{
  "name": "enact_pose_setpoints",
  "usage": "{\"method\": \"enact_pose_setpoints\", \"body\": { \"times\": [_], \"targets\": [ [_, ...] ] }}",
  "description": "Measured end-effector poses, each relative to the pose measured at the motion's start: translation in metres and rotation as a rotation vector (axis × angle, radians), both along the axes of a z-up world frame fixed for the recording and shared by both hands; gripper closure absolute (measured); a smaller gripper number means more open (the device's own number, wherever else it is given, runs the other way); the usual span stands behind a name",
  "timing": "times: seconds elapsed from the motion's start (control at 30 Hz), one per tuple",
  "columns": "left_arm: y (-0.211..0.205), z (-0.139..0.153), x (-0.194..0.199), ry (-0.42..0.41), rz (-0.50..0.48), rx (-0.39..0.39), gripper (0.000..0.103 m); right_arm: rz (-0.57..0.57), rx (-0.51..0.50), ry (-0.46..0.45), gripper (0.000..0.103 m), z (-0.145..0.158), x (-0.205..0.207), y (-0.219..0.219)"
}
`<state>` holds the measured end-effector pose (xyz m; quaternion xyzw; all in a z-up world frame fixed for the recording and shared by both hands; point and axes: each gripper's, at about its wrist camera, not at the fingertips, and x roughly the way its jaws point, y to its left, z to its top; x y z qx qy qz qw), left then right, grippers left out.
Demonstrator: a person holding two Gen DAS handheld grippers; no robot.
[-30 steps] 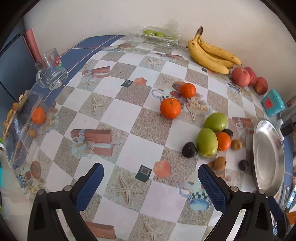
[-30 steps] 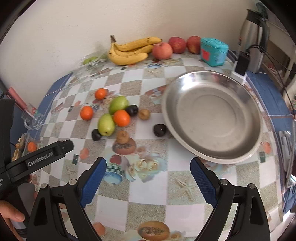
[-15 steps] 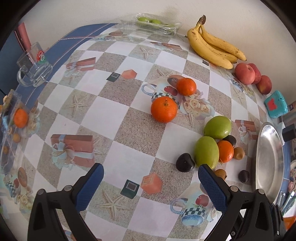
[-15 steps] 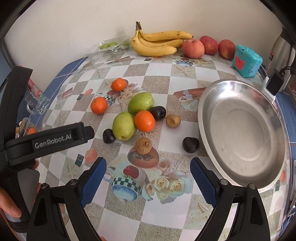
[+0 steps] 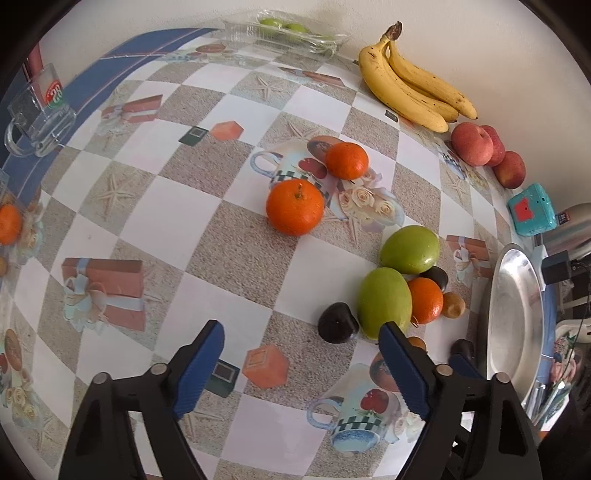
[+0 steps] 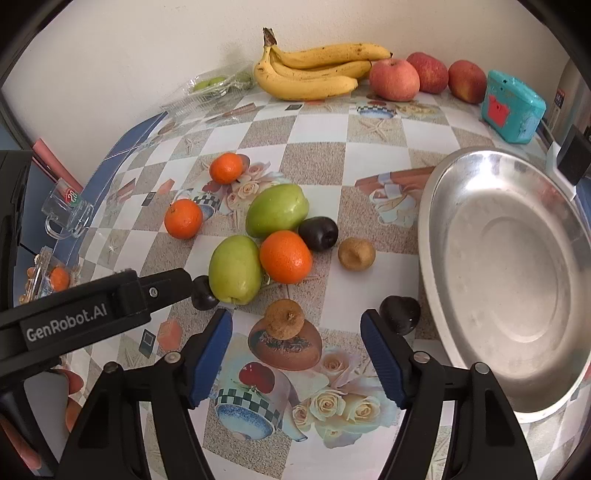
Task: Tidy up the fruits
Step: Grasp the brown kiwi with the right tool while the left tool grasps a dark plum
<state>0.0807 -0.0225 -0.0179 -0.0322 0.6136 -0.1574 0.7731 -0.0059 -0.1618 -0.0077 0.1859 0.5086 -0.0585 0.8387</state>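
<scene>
Loose fruit lies on the patterned tablecloth: three tangerines (image 5: 295, 206), two green fruits (image 6: 277, 216), dark plums (image 6: 318, 233) and small brown fruits (image 6: 356, 254). My left gripper (image 5: 299, 330) points down, its jaws closing; a dark plum (image 5: 338, 326) lies just ahead, beside the right finger, untouched. My right gripper (image 6: 295, 317) hangs over a brown fruit (image 6: 285, 319) that sits between its closing jaws; the pads are apart from it. One of the left gripper's fingers (image 6: 162, 284) reaches to the plum (image 6: 203, 295) next to the near green fruit (image 6: 234, 269).
A steel bowl (image 6: 509, 273) stands at the right. Bananas (image 6: 314, 74), red apples (image 6: 394, 79) and a teal box (image 6: 511, 107) line the wall. A glass mug (image 5: 40, 110), a clear tray of green fruit (image 5: 291, 33) and a plastic box sit at the left.
Both grippers have come down and closer to the fruit cluster. Their jaws stand narrower than before. The brown fruit now lies between the right fingers. No fruit has moved.
</scene>
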Motion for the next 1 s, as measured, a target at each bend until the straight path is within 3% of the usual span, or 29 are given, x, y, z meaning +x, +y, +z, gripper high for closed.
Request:
{"method": "enact_pose_setpoints", "body": {
  "times": [0.33,0.5,0.67,1.0],
  "targets": [
    [0.0,-0.001,0.001,0.028,0.017,-0.061,0.043,0.025,0.045,0.012,0.054,-0.009,0.004,0.006],
    [0.002,-0.004,0.004,0.036,0.029,-0.085,0.052,0.037,0.066,0.022,0.063,-0.017,0.009,0.007],
    [0.003,-0.008,0.004,0.055,0.039,-0.116,0.054,0.029,0.077,0.019,0.076,-0.017,0.011,0.006],
    [0.0,-0.014,0.004,0.082,0.043,-0.169,0.08,0.02,0.095,0.022,0.076,-0.017,0.009,0.005]
  ]
}}
